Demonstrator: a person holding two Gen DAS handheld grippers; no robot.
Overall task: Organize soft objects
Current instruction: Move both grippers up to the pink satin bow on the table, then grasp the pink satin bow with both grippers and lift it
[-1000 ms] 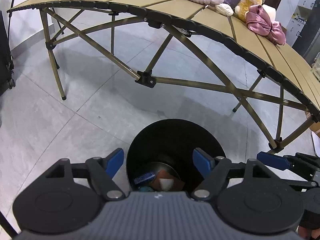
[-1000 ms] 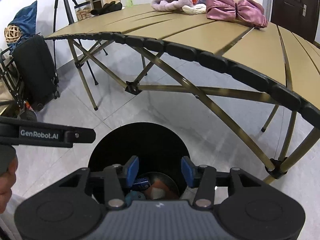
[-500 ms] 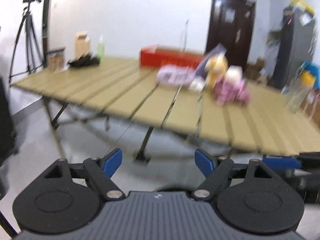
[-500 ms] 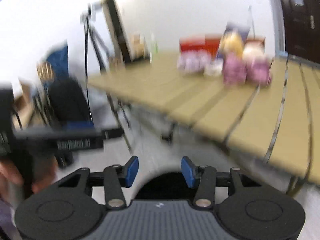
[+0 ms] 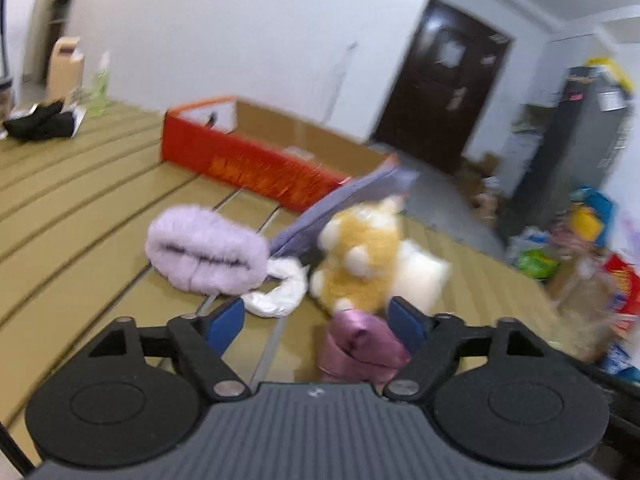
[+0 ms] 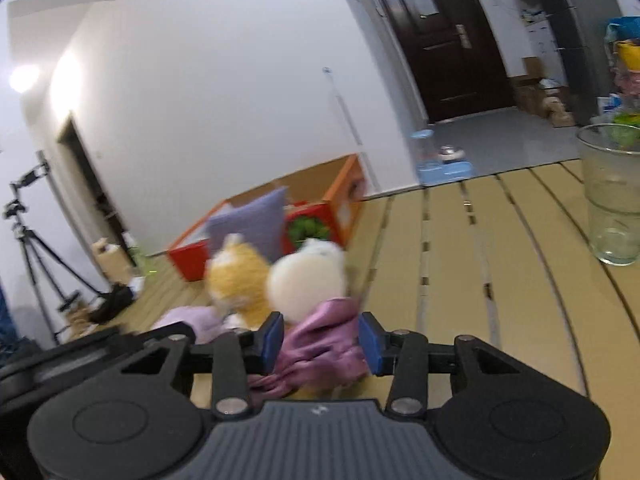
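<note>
On the slatted tan table lies a heap of soft things: a fluffy lilac band, a white scrunchie, a yellow plush toy, a cream plush, a grey-purple cushion and a pink satin bow. My left gripper is open just before the heap, with the bow low between its fingers. My right gripper is open too, its blue pads on either side of the bow; contact is unclear.
An open red cardboard box stands behind the heap. A clear glass stands at the table's right. A black item, a green bottle and a carton sit far left. A tripod stands beyond.
Both grippers have risen from over the black bin on the floor to table height and closed in on the heap of soft things. Both stay open.
</note>
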